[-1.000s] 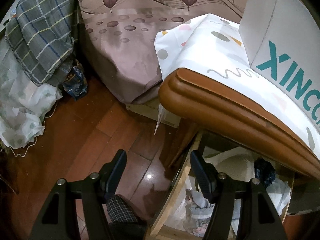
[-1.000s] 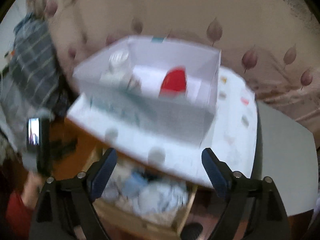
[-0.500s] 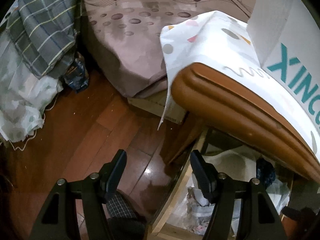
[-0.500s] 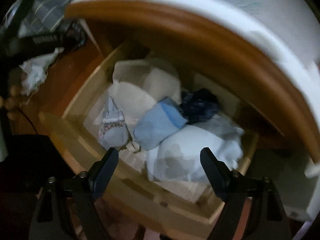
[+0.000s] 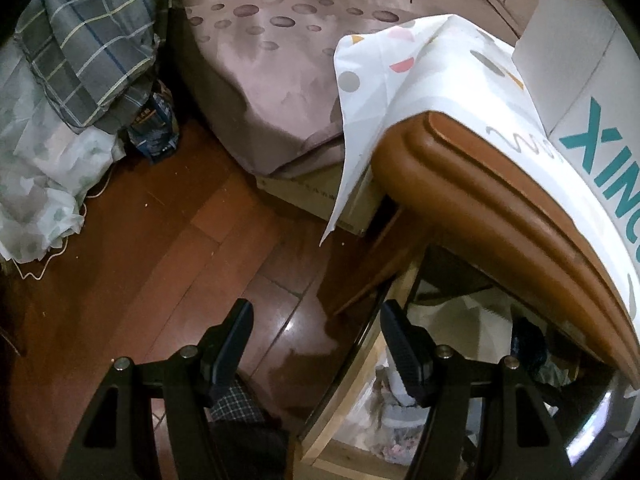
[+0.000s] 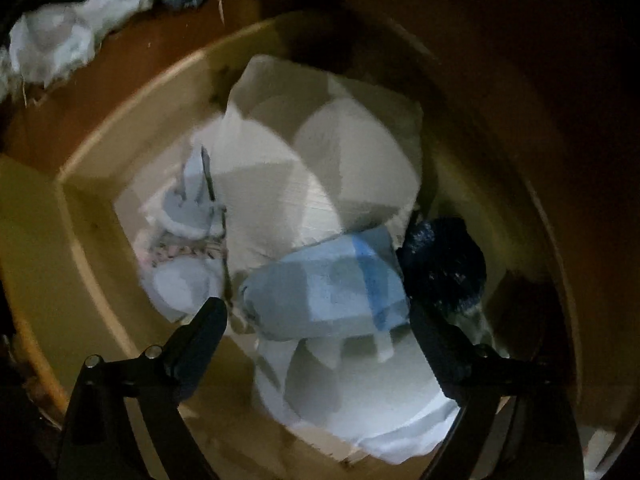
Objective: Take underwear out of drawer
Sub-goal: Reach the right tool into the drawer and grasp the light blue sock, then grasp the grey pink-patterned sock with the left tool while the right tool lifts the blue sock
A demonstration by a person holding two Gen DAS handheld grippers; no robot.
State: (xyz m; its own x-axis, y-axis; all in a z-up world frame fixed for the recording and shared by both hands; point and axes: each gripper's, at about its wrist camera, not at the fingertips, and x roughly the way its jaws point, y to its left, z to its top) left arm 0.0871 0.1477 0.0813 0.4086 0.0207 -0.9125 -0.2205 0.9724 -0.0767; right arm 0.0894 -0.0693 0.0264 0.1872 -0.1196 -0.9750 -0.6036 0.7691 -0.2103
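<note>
Down into the open drawer [image 6: 80, 216] goes my right gripper [image 6: 316, 320] since the earlier frame, when it looked across the top of the cabinet at a white box; now it points almost straight at the pile of clothes. Its jaws are opening, and the light blue underwear [image 6: 324, 288] lies between the two tips, not yet pinched. My left gripper [image 5: 316, 336] hangs over the near left corner of the drawer, jaws parted around nothing, with wooden floor [image 5: 160, 248] below one finger.

I judge the main risk to be a mixed grab: the blue piece lies on a white bundle [image 6: 360, 396] and touches a dark navy bundle [image 6: 444, 268] on its right, so wide jaws closing deep could drag up two or three things at once. Closing too shallow could pull only a loose fold and let the soft roll slip. The picture is blurred, so where each edge ends is hard to tell.

All the cloth looks soft, rumpled and rolled; the blue one is a plump roll with a brighter blue band. A pale patterned piece [image 6: 188, 240] lies to the left. The drawer walls are smooth, light bare wood, under a glossy brown rounded cabinet edge [image 5: 500, 200].
</note>
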